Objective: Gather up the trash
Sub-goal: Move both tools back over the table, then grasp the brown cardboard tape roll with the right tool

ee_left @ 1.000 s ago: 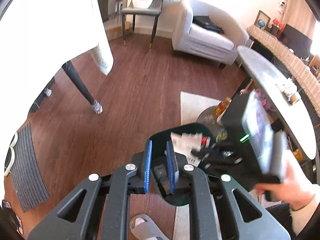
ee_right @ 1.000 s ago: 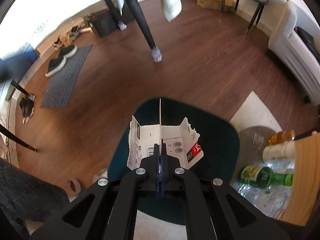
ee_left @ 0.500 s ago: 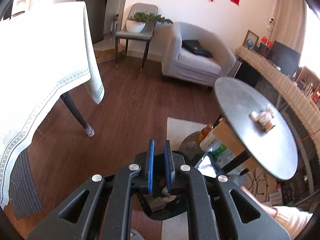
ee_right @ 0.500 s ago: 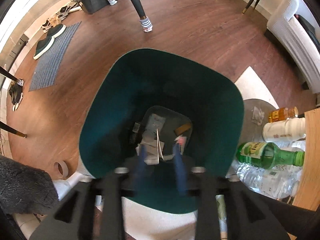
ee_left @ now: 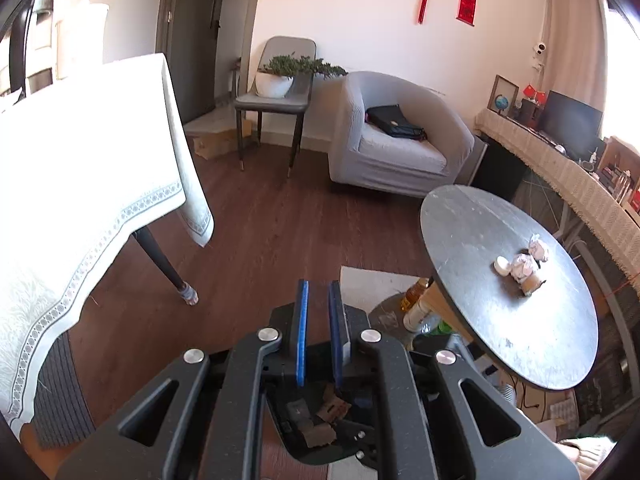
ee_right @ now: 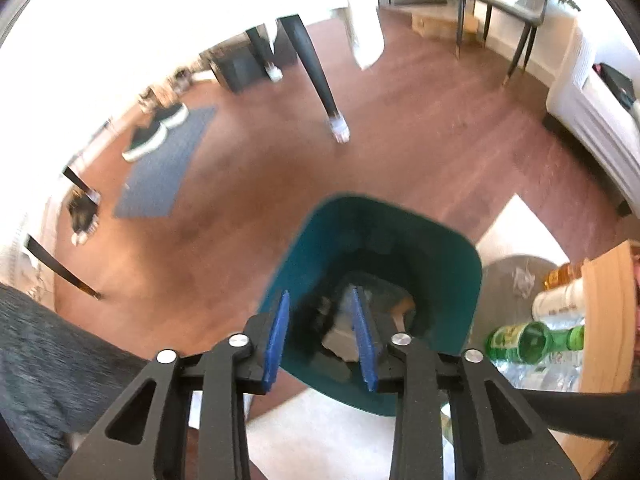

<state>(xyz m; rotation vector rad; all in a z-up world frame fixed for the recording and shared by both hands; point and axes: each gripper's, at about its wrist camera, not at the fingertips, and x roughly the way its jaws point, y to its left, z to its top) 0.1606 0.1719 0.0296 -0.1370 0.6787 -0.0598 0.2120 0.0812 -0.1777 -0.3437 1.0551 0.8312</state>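
A round grey table (ee_left: 508, 280) stands at the right, with crumpled wrappers (ee_left: 526, 262) still lying far on its top. Near it on the floor sits the teal bin (ee_right: 400, 224), paper scraps (ee_right: 340, 340) in its bottom, though blur hides their detail. The right gripper (ee_right: 320, 336) hangs above the bin, empty, jaws closing. The left gripper (ee_left: 319, 332) is clenched almost together, holding nothing.
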